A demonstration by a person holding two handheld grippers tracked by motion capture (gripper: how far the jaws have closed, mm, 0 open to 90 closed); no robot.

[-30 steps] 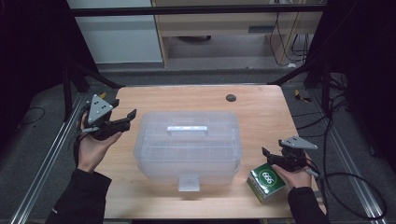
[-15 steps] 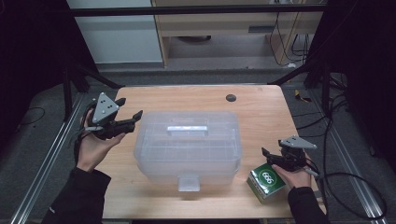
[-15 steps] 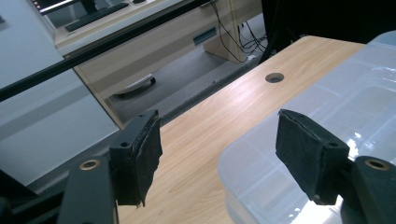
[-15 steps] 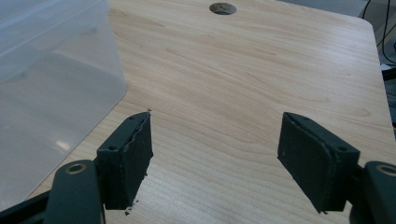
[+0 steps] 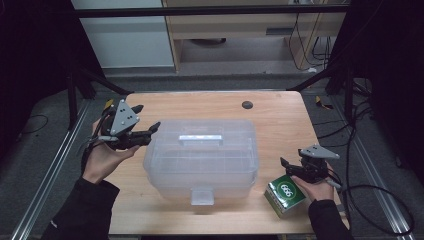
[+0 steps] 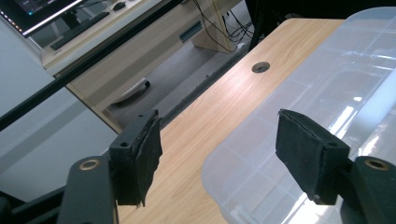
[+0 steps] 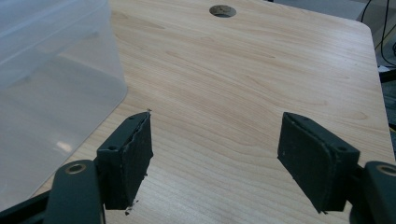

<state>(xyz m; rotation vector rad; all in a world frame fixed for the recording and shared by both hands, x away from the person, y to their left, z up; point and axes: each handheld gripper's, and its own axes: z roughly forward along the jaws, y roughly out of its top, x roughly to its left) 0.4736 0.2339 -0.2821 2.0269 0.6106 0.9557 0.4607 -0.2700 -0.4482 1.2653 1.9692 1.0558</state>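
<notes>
Jaws on both grippers are standing wide with nothing between them, so nobody's holding anything yet. What's changing: the left gripper [image 5: 150, 131] is drifting up and in from about 9 o'clock toward the clear plastic storage box [image 5: 201, 161], compared with a second ago when it was hanging further out over the surface [image 5: 280, 115] edge. In the high view its tips are now just beside the box's upper left corner, and in the left gripper view the right-hand pad [image 6: 306, 161] is already hovering over the lid corner while the other one is out over bare wood. The right gripper [image 5: 295, 167] isn't budging at all, parked at roughly 4 o'clock of the box, right next to the little green carton [image 5: 285, 195] that's sitting by the front right corner of the surface; its view looks along open wood with the box wall off to one side. The box itself is dead centre, lid on, front latch [image 5: 202, 196] apparently still down at 6 o'clock. My read is the left hand is lining up on the lid, maybe to steady or open it, with the carton waiting to go in, but that's a guess. No contact with the box that I can make out so far.
</notes>
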